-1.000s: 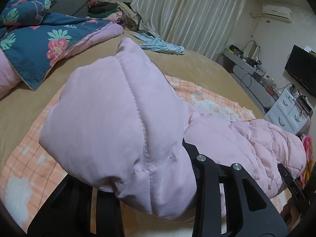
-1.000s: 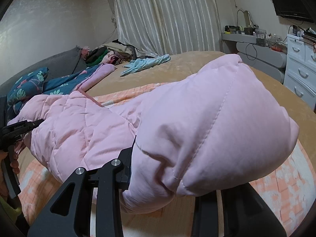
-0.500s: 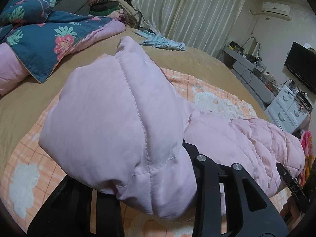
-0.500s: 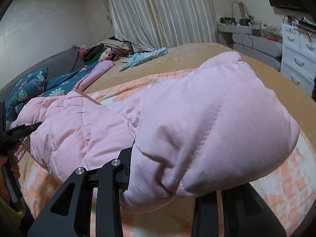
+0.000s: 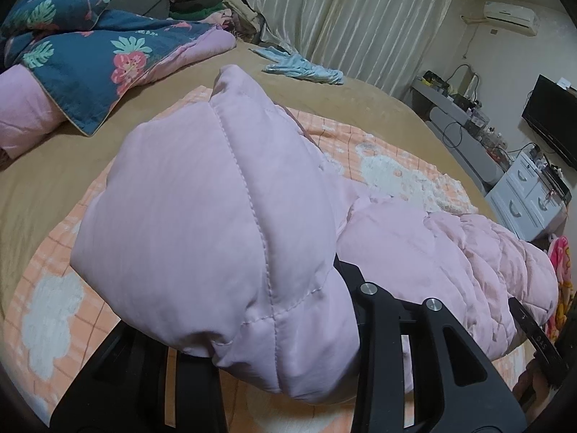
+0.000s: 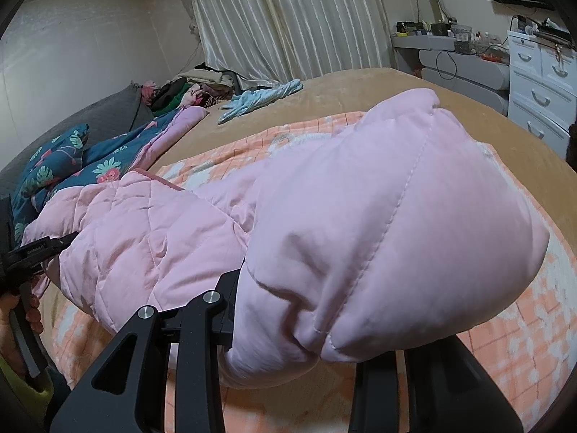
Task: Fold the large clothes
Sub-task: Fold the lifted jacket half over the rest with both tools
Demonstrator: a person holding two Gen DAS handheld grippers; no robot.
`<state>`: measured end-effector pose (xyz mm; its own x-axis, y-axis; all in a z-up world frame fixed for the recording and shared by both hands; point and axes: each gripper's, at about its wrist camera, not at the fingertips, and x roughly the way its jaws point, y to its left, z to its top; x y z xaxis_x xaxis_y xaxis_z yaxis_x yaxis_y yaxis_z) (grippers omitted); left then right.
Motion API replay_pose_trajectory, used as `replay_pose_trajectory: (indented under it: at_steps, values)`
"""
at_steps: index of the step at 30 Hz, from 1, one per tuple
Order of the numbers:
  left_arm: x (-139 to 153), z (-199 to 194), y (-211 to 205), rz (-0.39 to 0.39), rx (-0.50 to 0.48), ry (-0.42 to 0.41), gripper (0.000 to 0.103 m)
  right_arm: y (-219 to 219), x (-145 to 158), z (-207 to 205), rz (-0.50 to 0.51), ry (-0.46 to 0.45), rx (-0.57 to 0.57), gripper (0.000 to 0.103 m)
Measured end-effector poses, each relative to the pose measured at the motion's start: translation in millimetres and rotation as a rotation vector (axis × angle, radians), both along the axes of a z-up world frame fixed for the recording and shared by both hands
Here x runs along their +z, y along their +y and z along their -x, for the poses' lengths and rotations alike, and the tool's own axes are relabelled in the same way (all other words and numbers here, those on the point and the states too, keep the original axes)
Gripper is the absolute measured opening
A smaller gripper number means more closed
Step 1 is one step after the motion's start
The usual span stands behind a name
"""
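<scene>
Bulging pink jacket [image 5: 223,223] fills left hand-held gripper [image 5: 274,379].

Pink quilted puffer jacket [image 5: 223,216], pale, padded, stitched seams. Bunched and lifted, stretched sideways between two held ends; each end bulges in rounded puff near camera. Middle sags over orange checked blanket [image 5: 54,310] on bed.
</scene>
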<state>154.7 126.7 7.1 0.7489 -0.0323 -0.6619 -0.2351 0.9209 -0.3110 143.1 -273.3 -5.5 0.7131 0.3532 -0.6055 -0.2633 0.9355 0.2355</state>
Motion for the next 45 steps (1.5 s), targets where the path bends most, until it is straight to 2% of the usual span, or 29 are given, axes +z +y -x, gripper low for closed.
replay_pose_trajectory:
  at_steps: [16, 26, 35, 41, 45]
  values:
    - [-12.8, 27.4, 2.1, -0.012, -0.009, 0.024, 0.029, -5.0, -10.5, 25.1, 0.004, 0.015, -0.011, 0.032]
    - [-36.0, 42.3, 3.2, -0.001, -0.001, 0.037, 0.035, -16.2, -34.0, 29.8, -0.024, 0.103, -0.051, 0.037]
    - [-51.8, 52.7, 3.1, 0.01, 0.004, 0.038, 0.042, -17.0, -47.5, 23.0, -0.029, 0.159, -0.074, 0.047]
    - [-57.4, 59.4, 4.3, 0.02, 0.008, 0.044, 0.047, -21.3, -50.8, 20.3, -0.042, 0.191, -0.09, 0.061]
    - [-58.6, 64.2, 6.3, 0.023, 0.009, 0.053, 0.055, -23.2, -52.4, 22.5, -0.047, 0.206, -0.103, 0.07]
